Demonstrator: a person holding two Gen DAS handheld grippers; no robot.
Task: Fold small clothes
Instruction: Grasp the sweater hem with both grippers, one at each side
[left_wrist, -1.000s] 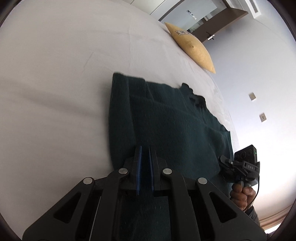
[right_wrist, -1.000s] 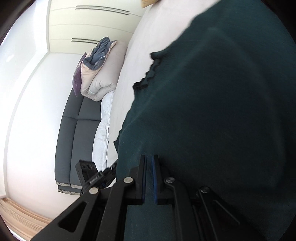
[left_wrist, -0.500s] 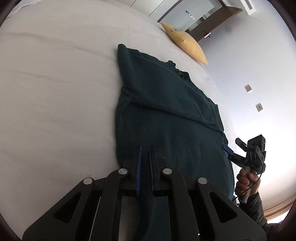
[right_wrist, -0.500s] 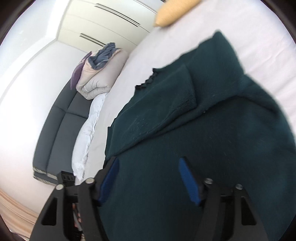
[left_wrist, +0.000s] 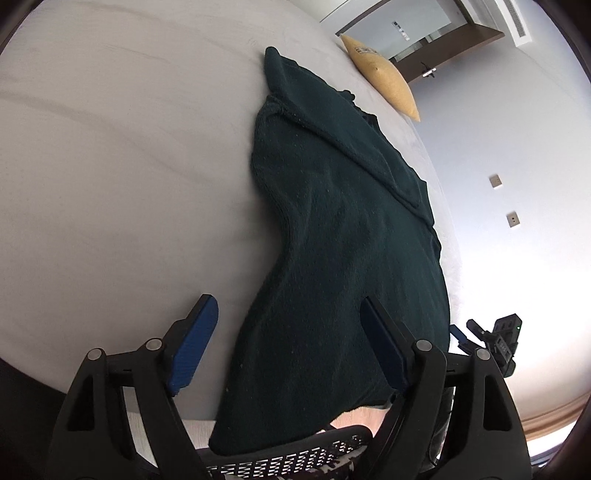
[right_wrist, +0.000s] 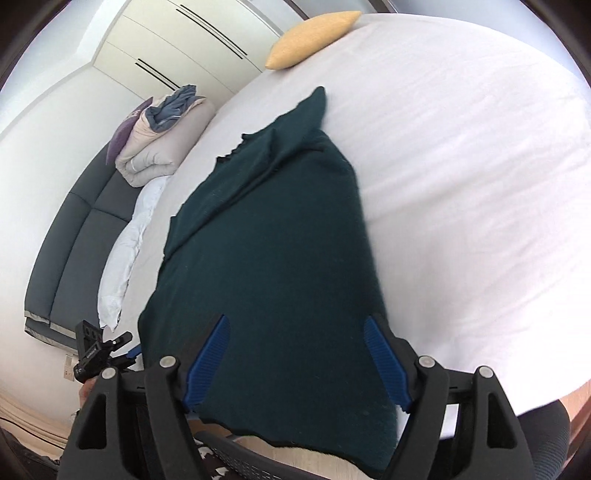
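A dark green knitted sweater (left_wrist: 343, 258) lies lengthwise on the white bed (left_wrist: 129, 166), hem overhanging; left gripper (left_wrist: 291, 347) and right gripper (right_wrist: 295, 362) are opening, gripping nothing.

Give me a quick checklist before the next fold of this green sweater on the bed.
1. Left gripper let go: ok, jaws opening, pads clear of the cloth.
2. Right gripper let go: ok, jaws opening, nothing pinched.
3. Sweater fully on the bed: not ok, its near edge hangs over the side.
4. Sleeve folded across the body: ok.
5. Sweater lying flat: not ok, its left edge curves inward.
6. Pillow clear of the sweater: ok.
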